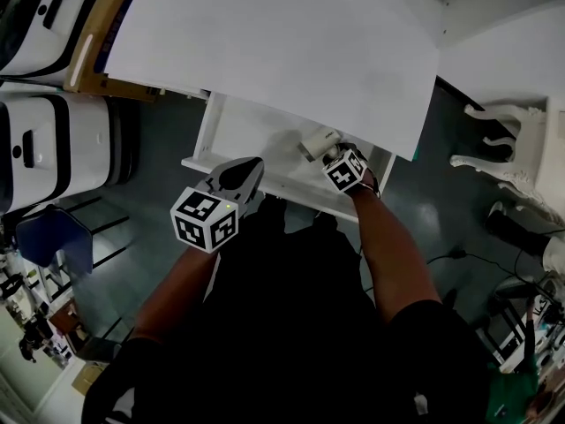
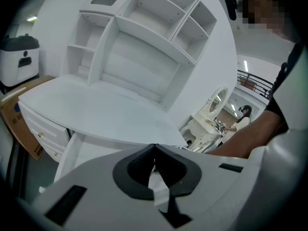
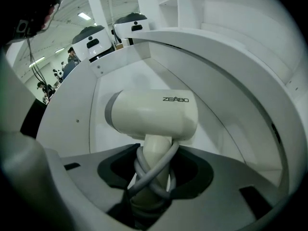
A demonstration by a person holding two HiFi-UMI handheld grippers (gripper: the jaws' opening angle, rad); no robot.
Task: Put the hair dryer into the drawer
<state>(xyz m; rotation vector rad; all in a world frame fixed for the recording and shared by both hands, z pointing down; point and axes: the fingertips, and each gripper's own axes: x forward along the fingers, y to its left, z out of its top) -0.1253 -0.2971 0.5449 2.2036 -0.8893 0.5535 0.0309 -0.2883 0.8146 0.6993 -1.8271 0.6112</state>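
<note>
Beneath the white desktop [image 1: 265, 51], the drawer [image 1: 231, 129] stands pulled out. Nearest, the left gripper [image 2: 154, 150] hangs by its front edge, jaws together on nothing. Beyond it, the right gripper [image 3: 154, 177] clamps the cord-wrapped handle of the hair dryer [image 3: 154, 114], low inside the drawer. This looks like the placing step; next it likely needs setting down and letting go.

left white plastic gripper [image 2: 154, 150]: jaws together, nothing held. right white plastic gripper [image 3: 153, 174]: jaws clamped on the cream hair dryer [image 3: 151, 114] handle, forearm extended.
</note>
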